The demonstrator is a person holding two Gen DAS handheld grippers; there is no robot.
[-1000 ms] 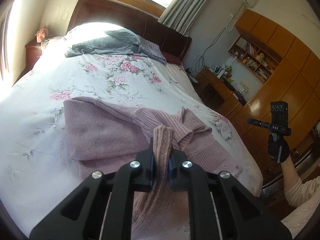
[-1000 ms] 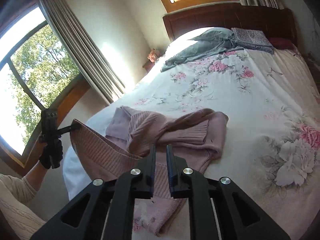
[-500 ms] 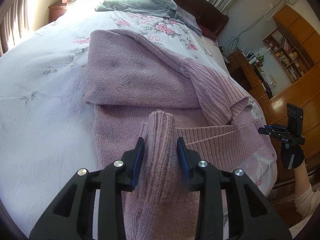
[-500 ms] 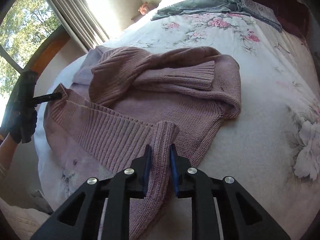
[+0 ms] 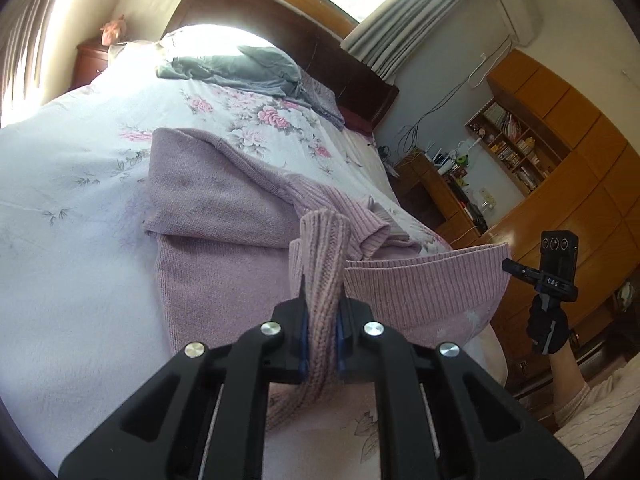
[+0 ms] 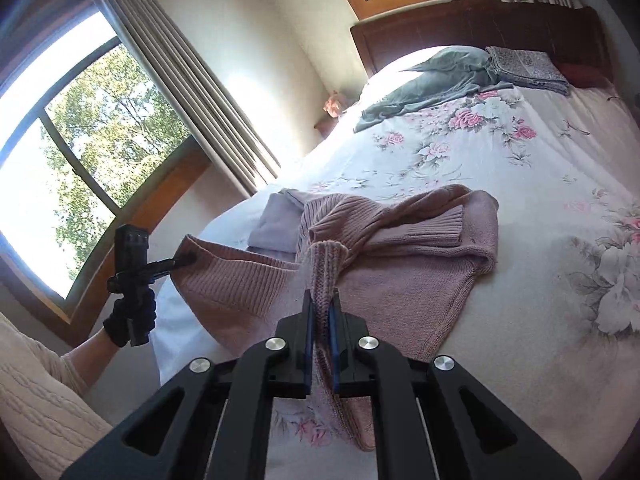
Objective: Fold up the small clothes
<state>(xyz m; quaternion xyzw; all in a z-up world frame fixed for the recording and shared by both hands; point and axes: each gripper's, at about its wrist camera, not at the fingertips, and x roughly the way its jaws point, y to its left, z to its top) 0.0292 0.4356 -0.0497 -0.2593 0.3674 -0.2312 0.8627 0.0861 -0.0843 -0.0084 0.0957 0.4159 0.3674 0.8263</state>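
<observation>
A mauve knit sweater [image 5: 224,200] lies on the flowered bedspread [image 5: 60,240], its sleeves folded across the body. My left gripper [image 5: 322,312] is shut on one corner of the ribbed hem, which stands up between its fingers. In the right wrist view my right gripper [image 6: 320,312] is shut on the other hem corner of the sweater [image 6: 420,264]. The hem hangs stretched between the two, off the bed. Each gripper shows in the other's view: the right gripper [image 5: 510,266] at the right, the left gripper [image 6: 188,258] at the left, both held by black-gloved hands.
A grey garment [image 5: 240,68] and a folded patterned cloth [image 6: 524,66] lie by the dark headboard. Wooden cabinets and shelves [image 5: 560,140] stand right of the bed. A curtained window [image 6: 80,140] is on its left. The bedspread [image 6: 540,340] spreads right of the sweater.
Half a second ago both grippers were low over the flat sweater. They have risen and drawn back, and the hem now hangs between them. The left jaws have closed tighter on the fabric.
</observation>
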